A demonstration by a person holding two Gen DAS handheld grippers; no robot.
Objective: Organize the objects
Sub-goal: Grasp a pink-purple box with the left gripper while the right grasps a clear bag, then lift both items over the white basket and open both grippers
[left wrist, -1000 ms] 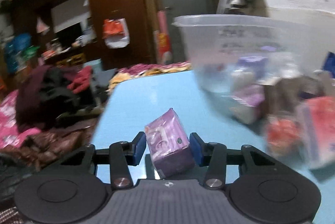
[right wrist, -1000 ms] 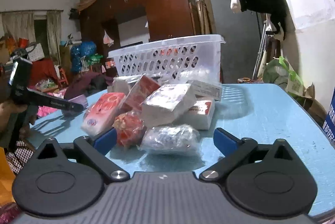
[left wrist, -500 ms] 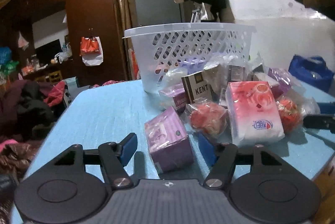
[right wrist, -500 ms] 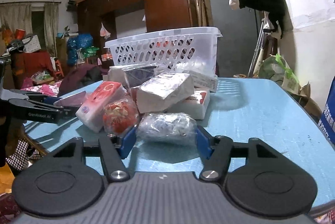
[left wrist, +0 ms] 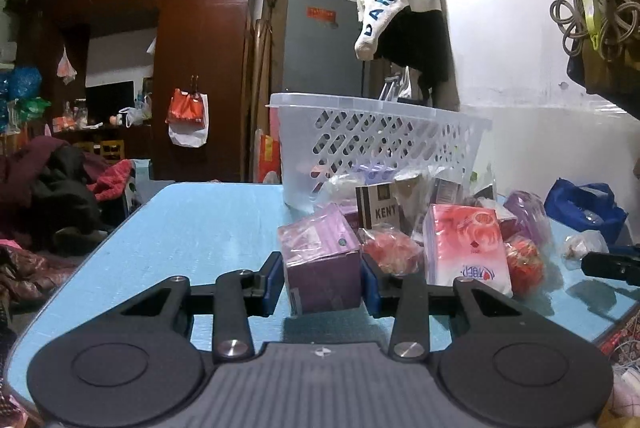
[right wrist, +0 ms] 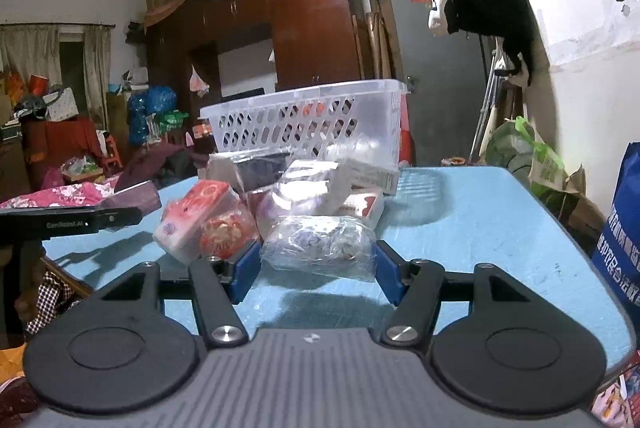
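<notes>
I'm working over the blue worktop (left wrist: 192, 224), which is taking up most of both views. The white basket (left wrist: 376, 144) is sitting toward the far end of it, upright, with a few packets showing through its holes. Right in front of the basket a pile of stuff is crowding together: a pink tissue pack (left wrist: 466, 248) is standing up near the front, a KENT box (left wrist: 378, 206) is poking up behind it, and a couple of red crinkly bags (left wrist: 390, 248) are tucked in around them.

My left claw (left wrist: 322, 278) is clamping a purple box (left wrist: 320, 260), both blue pads pressing its sides, and the box is looking lifted a bit off the worktop, just left of the pile.

My right claw (right wrist: 316, 268) is closing in on a clear bag (right wrist: 320, 246) at the near edge of the pile. The pads are sitting right against both ends of it, so I'm calling it gripped, and the bag seems to be just clear of the worktop, with its shadow under it.

In the right view my left claw (right wrist: 120, 214) is showing off to the side with the purple box (right wrist: 136, 194).
</notes>
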